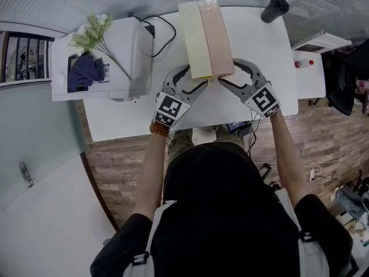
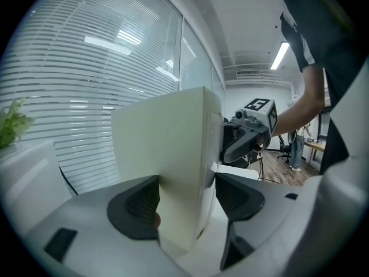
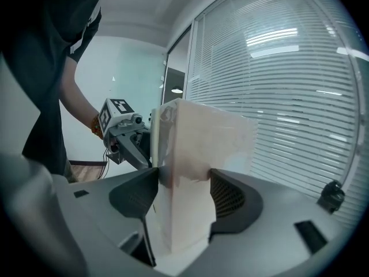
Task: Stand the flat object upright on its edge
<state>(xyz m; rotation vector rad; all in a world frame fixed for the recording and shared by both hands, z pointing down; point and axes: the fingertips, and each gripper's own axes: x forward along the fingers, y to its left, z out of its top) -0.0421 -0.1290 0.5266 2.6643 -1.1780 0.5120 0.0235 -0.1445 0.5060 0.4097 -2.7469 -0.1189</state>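
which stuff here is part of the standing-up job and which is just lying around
In the job:
- yellow box, clamped by the left gripper
- pink box, clamped by the right gripper

Lying about on the table:
- flowers
- dark blue cloth
- white machine
- black cable
- black cylinder

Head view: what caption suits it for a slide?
On a white table, the left gripper clamps a pale yellow box, the right gripper a pink box beside it.
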